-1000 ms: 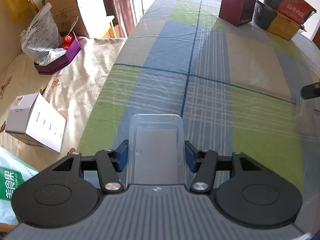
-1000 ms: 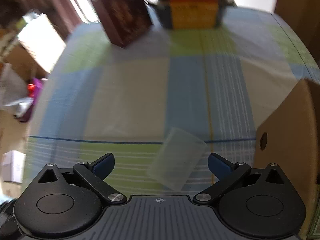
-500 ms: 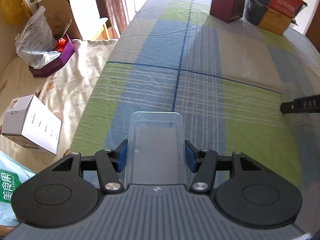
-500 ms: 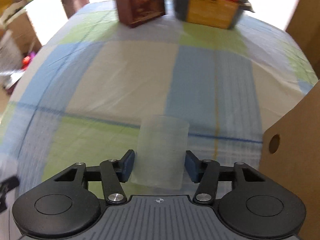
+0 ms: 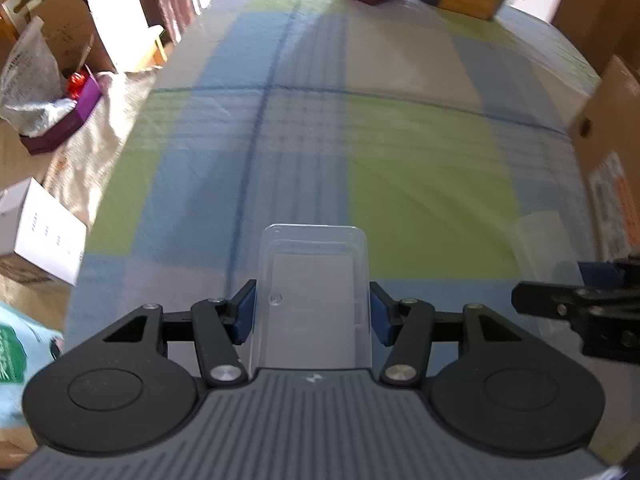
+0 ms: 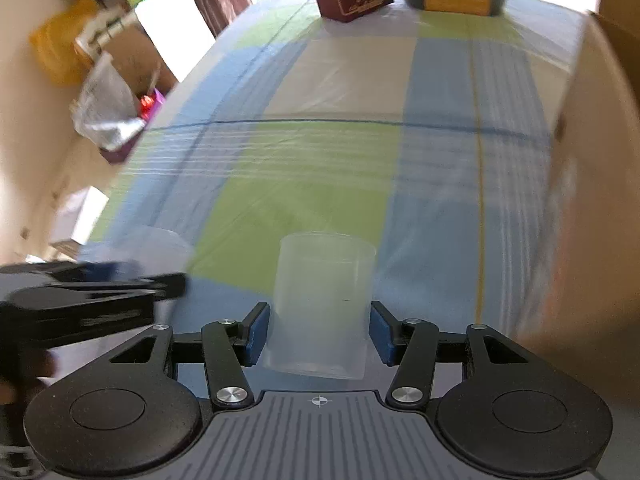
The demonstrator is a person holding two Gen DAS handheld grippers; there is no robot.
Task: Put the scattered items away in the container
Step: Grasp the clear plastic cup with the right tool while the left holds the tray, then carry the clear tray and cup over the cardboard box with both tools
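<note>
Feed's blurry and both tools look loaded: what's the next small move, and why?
Probably carry the right tool, shut on the frosted cup, rightward over the cardboard box. The box stands just to its right; the left tool holds a clear box.

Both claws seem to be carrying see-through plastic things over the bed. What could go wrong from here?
The right claw pinches a frosted cup only near its base, so it might tip or slip out. The left claw grips a thin clear tray, which could flex and pop free. The two claws are close together beside the cardboard box, so they might bump on the way in.
</note>
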